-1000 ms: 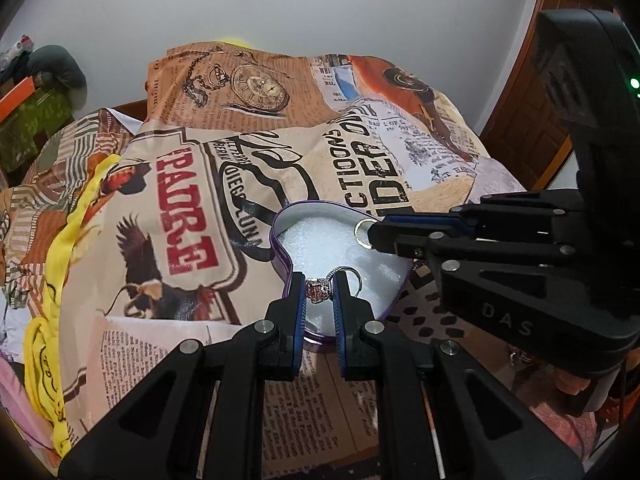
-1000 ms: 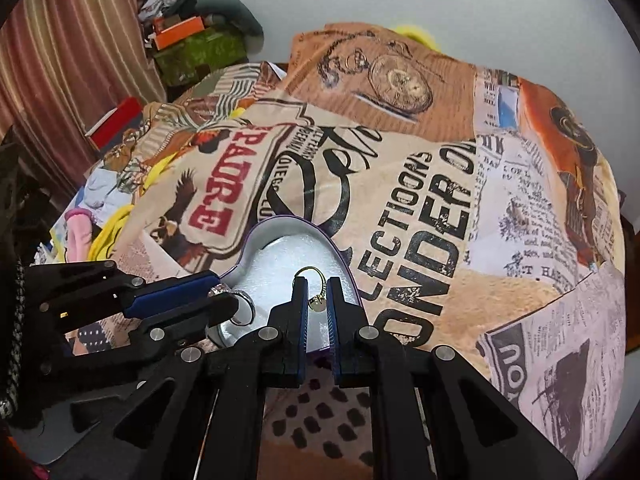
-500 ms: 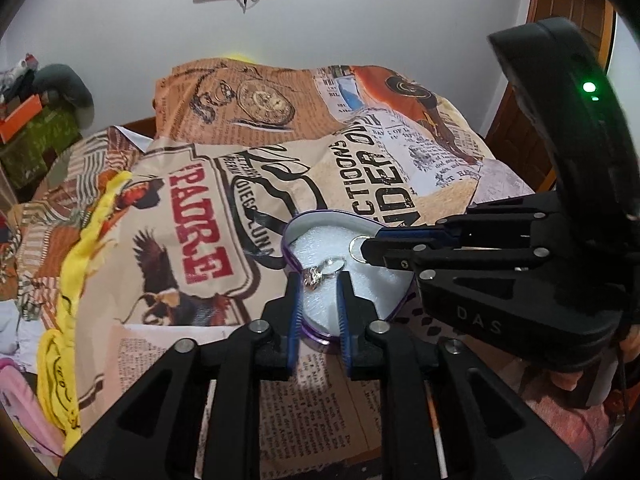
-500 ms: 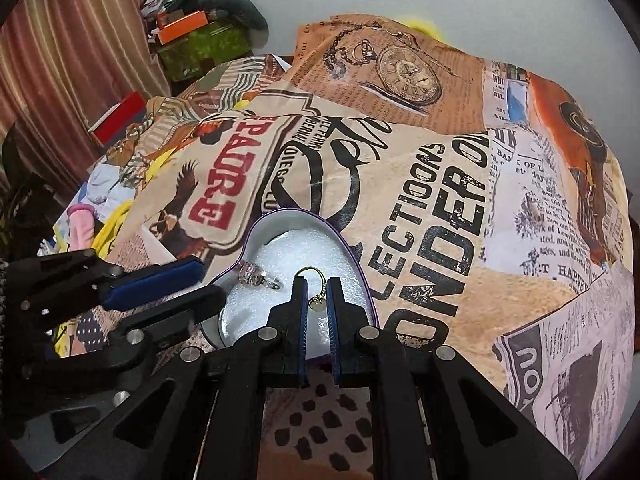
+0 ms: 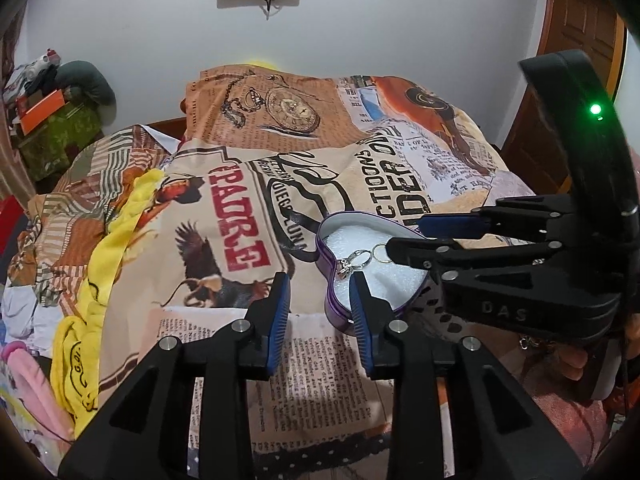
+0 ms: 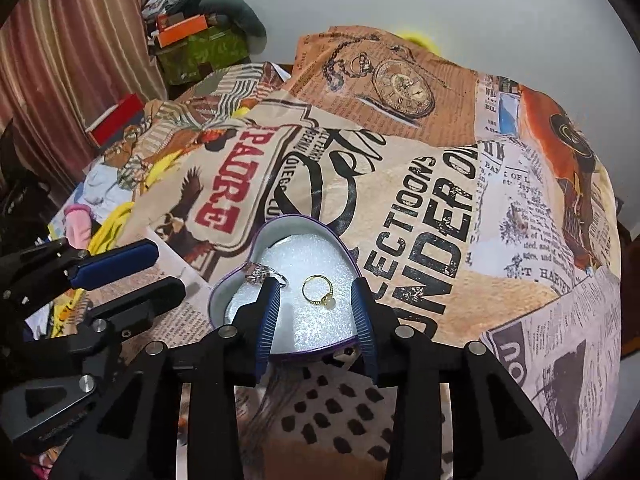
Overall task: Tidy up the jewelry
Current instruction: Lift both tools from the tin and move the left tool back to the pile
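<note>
A purple heart-shaped tin [image 6: 224,292] with white foam inside sits on the printed bedspread; it also shows in the left wrist view [image 5: 334,312]. A gold ring [image 6: 319,295] [image 5: 379,253] and a silver ring [image 6: 262,273] [image 5: 352,262] lie loose on the foam. My right gripper [image 6: 316,292] is open, its fingers on either side of the gold ring. My left gripper [image 5: 320,282] is open and empty at the tin's left edge; its right finger stands in front of the tin.
The newspaper-print bedspread [image 6: 420,200] covers the bed. Yellow cloth [image 5: 100,264] and pink cloth [image 5: 24,364] lie at the left edge. Boxes and clutter [image 6: 196,40] stand at the back left by a curtain. A wooden door [image 5: 572,40] is at the right.
Both grippers opened. The left one let the silver ring go onto the foam and drew back left; the right one let the gold ring go onto the foam.
</note>
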Demonstrator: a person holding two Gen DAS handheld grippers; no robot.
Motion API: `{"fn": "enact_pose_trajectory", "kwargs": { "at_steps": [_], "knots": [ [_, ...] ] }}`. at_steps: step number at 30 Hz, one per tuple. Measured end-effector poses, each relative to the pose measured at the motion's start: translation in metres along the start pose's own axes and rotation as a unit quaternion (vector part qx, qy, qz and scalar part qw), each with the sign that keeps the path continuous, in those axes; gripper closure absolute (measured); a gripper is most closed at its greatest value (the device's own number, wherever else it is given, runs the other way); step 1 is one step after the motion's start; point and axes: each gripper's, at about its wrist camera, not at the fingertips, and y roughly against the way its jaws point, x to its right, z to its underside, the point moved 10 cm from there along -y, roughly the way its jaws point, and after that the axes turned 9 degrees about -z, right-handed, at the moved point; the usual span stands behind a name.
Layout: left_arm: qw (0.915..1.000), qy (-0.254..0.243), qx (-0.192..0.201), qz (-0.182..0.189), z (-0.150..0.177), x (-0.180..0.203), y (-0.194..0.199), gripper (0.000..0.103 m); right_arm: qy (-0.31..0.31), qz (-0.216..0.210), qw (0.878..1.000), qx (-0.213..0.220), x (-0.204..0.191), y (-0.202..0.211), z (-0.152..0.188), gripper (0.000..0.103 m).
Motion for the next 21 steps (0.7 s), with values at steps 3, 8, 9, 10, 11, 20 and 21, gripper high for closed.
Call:
{"fn": "enact_pose_trajectory", "kwargs": {
  "at_steps": [3, 8, 9, 10, 11, 20, 21],
  "knots": [
    [1.0, 0.002, 0.003, -0.002, -0.002, 0.001, 0.007, 0.073, -0.007, -0.003, 1.0, 0.01, -0.001, 0.012, -0.001, 0.069],
    [0.9999, 0.002, 0.013, -0.001, -0.008, 0.006, 0.021, 0.073, -0.01, 0.004, 0.999, 0.03, 0.001, 0.039, 0.002, 0.069],
    [0.9999, 0.002, 0.014, -0.001, -0.009, 0.008, 0.024, 0.073, -0.01, 0.007, 0.999, 0.034, 0.002, 0.044, 0.002, 0.069],
    [0.9999, 0.001, 0.016, 0.0, -0.01, 0.01, 0.027, 0.073, -0.01, 0.009, 0.999, 0.039, 0.003, 0.05, 0.002, 0.069],
    [0.9998, 0.0, 0.017, 0.001, -0.011, 0.014, 0.03, 0.073, -0.01, 0.012, 0.999, 0.044, 0.005, 0.056, 0.003, 0.069],
    [0.9992, -0.02, 0.022, 0.025, -0.013, 0.051, 0.048, 0.067, -0.037, 0.035, 0.996, 0.072, 0.034, 0.107, 0.029, 0.069],
    [0.9991, -0.023, 0.022, 0.028, -0.012, 0.056, 0.049, 0.067, -0.038, 0.044, 0.995, 0.075, 0.039, 0.113, 0.033, 0.069]
  ]
}}
